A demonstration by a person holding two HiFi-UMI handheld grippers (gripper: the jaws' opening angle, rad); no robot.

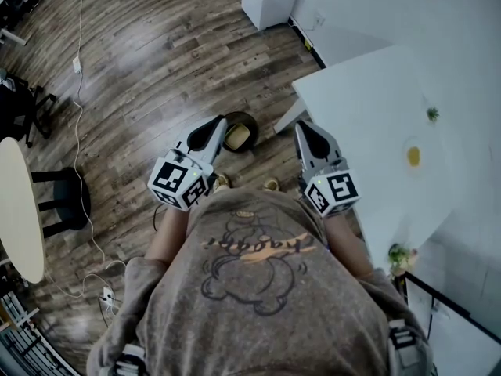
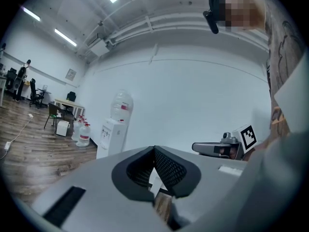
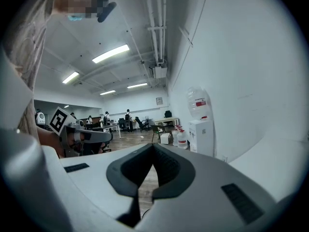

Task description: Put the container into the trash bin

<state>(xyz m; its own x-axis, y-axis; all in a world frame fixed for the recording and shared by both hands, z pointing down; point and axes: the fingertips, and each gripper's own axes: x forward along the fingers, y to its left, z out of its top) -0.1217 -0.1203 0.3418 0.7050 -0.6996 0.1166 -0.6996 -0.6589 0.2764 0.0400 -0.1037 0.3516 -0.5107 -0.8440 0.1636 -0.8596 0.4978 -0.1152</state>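
Your printed shirt (image 1: 258, 288) fills the bottom of the head view, closest to the lens.

Container (image 1: 238, 135): pale, boxy, lying inside the trash bin (image 1: 253, 122), a dark round tub on the wood floor (image 1: 156, 69) just ahead of your shoes (image 1: 221, 182). No tongs on it.

Left tongs (image 1: 217, 125): jaws together, nothing held. From above, the tip sits just left of the bin's rim; contact with the rim can't be made out. Its own view looks level across the room, with a water dispenser (image 2: 112, 129) against the white wall.

Right tongs (image 1: 302, 126): jaws together as well, nothing held. You hold them to the right of the bin, near the corner of the white desk (image 1: 368, 108). The two tongs flank the bin, well apart from each other.

Desk: a small yellow blob (image 1: 413, 157) on its top; too small to identify.

Far left of the head view: an oval table (image 1: 17, 210), a black chair (image 1: 66, 198) beside it, and a white cable (image 1: 78, 131) trailing over the floor.
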